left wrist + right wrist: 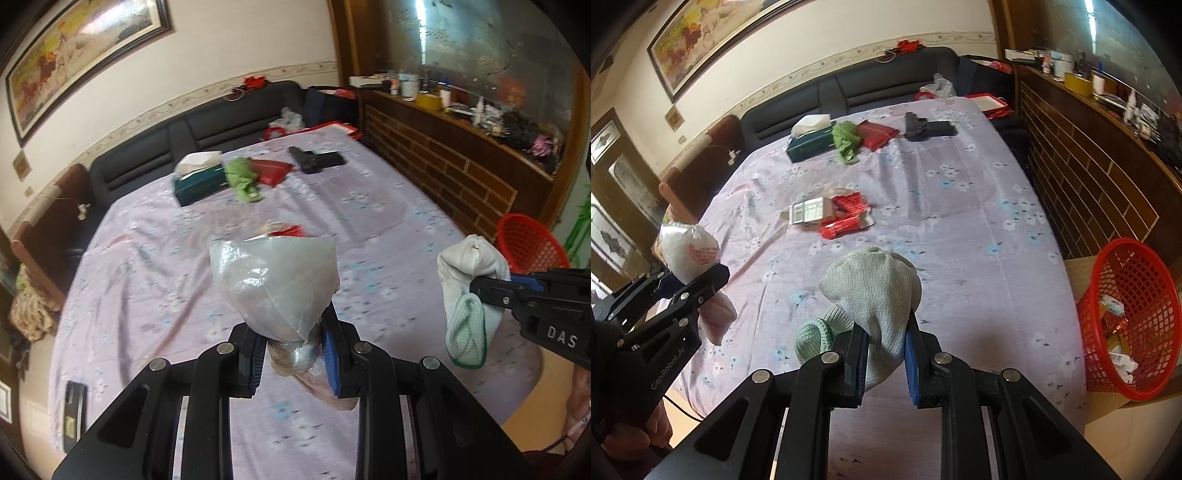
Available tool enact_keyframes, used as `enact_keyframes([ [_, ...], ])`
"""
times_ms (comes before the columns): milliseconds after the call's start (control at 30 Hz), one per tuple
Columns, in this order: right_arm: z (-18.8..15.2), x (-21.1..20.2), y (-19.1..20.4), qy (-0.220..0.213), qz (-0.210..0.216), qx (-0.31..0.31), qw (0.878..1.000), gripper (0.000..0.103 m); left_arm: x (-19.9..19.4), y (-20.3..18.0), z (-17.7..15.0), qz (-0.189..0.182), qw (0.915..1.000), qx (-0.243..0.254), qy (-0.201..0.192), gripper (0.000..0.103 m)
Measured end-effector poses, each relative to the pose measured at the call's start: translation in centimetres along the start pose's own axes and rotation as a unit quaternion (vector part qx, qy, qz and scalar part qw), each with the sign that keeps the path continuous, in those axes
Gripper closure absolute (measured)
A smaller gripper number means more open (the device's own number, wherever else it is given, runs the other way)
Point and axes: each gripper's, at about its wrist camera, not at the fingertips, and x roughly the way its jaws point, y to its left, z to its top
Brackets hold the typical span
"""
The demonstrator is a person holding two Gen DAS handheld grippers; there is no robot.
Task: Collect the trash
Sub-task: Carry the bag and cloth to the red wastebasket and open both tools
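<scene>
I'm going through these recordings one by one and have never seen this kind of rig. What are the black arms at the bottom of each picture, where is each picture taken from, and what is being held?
There is no robot here. A person holds a two-fingered tool in each hand, and a fisheye camera on each tool looks forward along its fingers.

In the left tool's view, the left hand-held gripper is shut on a knotted plastic bag. In the right tool's view, the right hand-held gripper is shut on a pale knitted sock. Each tool also shows at the edge of the other's picture.

Both are held above a bed with a flowered sheet. On it lie red wrappers and a small carton, a tissue box, a green cloth, a red pouch and a black toy pistol. A red mesh basket beside the bed already holds some rubbish.
</scene>
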Motion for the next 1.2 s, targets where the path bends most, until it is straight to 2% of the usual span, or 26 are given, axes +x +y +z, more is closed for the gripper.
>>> enact_keyframes([
  [167,-0.1,-1.7,-4.0,-0.015,-0.024,0.041,0.999,0.085,0.1,-3.0,1.6,-0.064,0.9978,0.013,-0.008,0.077],
  [267,-0.2,-3.1,-7.5,-0.025,-0.043,0.079,0.996,0.085,0.3,-5.1,2.9,-0.117,0.9929,0.018,-0.008,0.077],
  [367,-0.6,-4.9,-10.9,-0.037,-0.064,0.114,0.991,0.085,0.7,-7.8,4.1,-0.154,0.9876,0.028,-0.004,0.077],
  [500,-1.3,-7.6,-15.5,-0.057,-0.097,0.155,0.982,0.085,1.0,-11.6,5.7,-0.187,0.9810,0.051,-0.007,0.077],
  [767,-2.6,-12.3,-23.2,-0.082,-0.156,0.210,0.962,0.085,0.5,-21.1,8.6,-0.267,0.9582,0.102,-0.012,0.077],
  [933,-2.7,-13.5,-25.9,-0.084,-0.173,0.215,0.957,0.084,1.1,-26.0,9.4,-0.297,0.9472,0.120,-0.005,0.077],
  [967,-2.7,-13.5,-26.2,-0.083,-0.175,0.213,0.958,0.084,1.4,-26.8,9.6,-0.300,0.9462,0.122,-0.004,0.076],
  [1033,-2.5,-13.5,-27.1,-0.081,-0.177,0.210,0.958,0.083,2.1,-28.2,9.8,-0.301,0.9460,0.121,0.007,0.060],
  [1067,-2.4,-13.3,-27.4,-0.079,-0.177,0.209,0.959,0.082,2.2,-28.5,9.9,-0.303,0.9456,0.119,0.008,0.049],
  [1100,-2.3,-13.2,-27.8,-0.079,-0.175,0.207,0.959,0.082,2.3,-28.6,10.1,-0.301,0.9467,0.115,0.006,0.044],
  [1133,-2.1,-13.0,-28.2,-0.075,-0.168,0.207,0.961,0.078,2.1,-28.5,10.2,-0.297,0.9483,0.111,0.003,0.043],
  [1167,-1.9,-12.8,-28.5,-0.071,-0.162,0.208,0.962,0.068,2.1,-28.4,10.3,-0.297,0.9488,0.108,0.002,0.043],
  [1200,-1.8,-12.8,-28.7,-0.072,-0.162,0.212,0.961,0.063,2.1,-28.1,10.3,-0.297,0.9491,0.105,0.002,0.043],
])
